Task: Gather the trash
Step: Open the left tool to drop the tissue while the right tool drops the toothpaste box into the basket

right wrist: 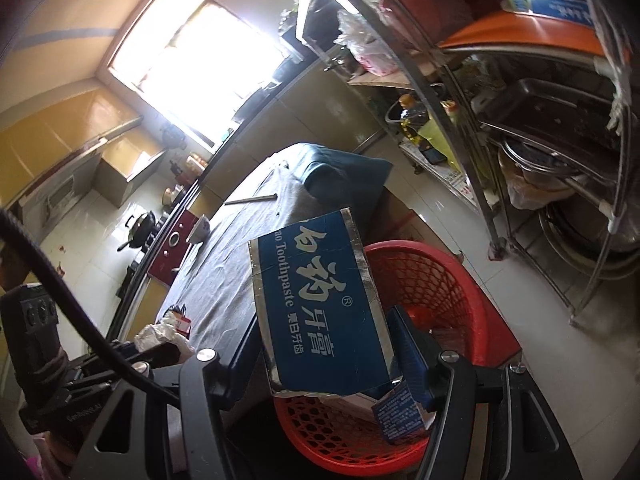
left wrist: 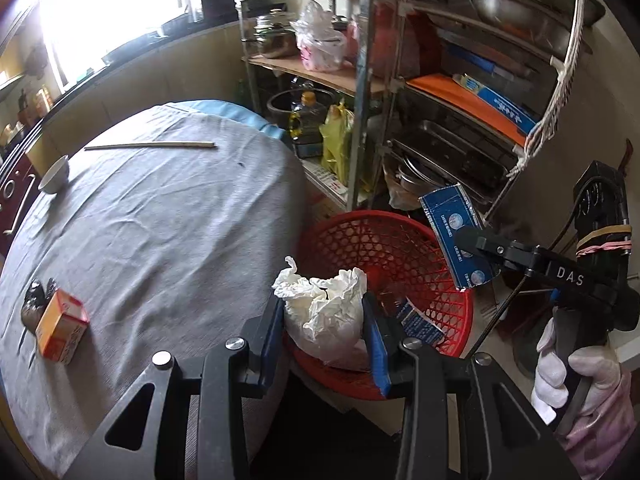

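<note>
One crumpled white tissue (left wrist: pixel 326 312) is clamped between the blue-padded jaws of the left gripper (left wrist: pixel 325 332), held above the near rim of one red mesh basket (left wrist: pixel 400 240) that stands on the floor beside the tabletop's edge. One blue toothpaste box (right wrist: pixel 320 300) is pinched in the jaws of the right gripper (right wrist: pixel 326 354) over the same basket; "Toothpaste", an ® mark and large white Chinese characters can be read on it. A smaller blue printed carton piece (right wrist: pixel 400 416) is seen lying inside the basket. The letters "DAS" are printed on the right gripper's body, which is gripped by a white-gloved hand (left wrist: pixel 576 376). On the grey-clothed tabletop (left wrist: pixel 160 220), one orange-and-white small box (left wrist: pixel 60 326) lies near the left edge, touching a dark crumpled wrapper (left wrist: pixel 34 298); one white bowl (left wrist: pixel 54 174) sits by the far left edge, and one pair of chopsticks (left wrist: pixel 150 145) lies near the far edge.
</note>
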### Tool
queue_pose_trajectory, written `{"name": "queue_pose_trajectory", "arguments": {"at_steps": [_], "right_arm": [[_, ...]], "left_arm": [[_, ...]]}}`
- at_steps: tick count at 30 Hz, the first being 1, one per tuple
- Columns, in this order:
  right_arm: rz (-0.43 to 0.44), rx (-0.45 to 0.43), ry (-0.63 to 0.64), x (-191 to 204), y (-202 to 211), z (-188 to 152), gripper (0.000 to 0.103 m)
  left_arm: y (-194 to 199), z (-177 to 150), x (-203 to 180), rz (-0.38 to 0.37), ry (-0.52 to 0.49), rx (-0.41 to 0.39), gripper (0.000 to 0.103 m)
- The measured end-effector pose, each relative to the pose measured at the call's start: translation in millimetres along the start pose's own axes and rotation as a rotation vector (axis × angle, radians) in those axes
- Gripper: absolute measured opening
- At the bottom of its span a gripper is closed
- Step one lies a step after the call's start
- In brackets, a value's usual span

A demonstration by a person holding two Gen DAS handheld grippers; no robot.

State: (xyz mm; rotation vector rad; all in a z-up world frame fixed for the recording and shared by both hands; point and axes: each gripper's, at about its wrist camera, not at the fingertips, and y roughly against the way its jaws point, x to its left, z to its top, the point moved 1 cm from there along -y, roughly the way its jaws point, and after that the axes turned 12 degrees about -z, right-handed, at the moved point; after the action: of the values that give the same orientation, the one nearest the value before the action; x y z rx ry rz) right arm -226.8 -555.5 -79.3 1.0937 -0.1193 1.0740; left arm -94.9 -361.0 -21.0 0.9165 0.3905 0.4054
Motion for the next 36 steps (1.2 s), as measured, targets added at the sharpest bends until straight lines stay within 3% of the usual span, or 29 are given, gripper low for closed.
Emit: {"name": "queue_pose_trajectory", "arguments": {"at_steps": [3,8,22,36], "right_arm": [[-0.001,0.001,-0.031,-9,0,2,0.066],[0.024,0.016,-0.119,-21,0,5,0.068],[0.079,0.019,-0.189,-8,-8,12,0.069],[0.105,0.004,-0.141,12,-2,15,0.07]], "left_arm": [[-11,3,-5,-0.024,-0.013,0.014,0.042],[-24,5,-8,-0.042,-0.022,0.029,0.058],[-4,-8,13,-0.022,0.017,0.0,0.062],[30,-42,42,0.031,0.087,-0.021,0.068]]}}
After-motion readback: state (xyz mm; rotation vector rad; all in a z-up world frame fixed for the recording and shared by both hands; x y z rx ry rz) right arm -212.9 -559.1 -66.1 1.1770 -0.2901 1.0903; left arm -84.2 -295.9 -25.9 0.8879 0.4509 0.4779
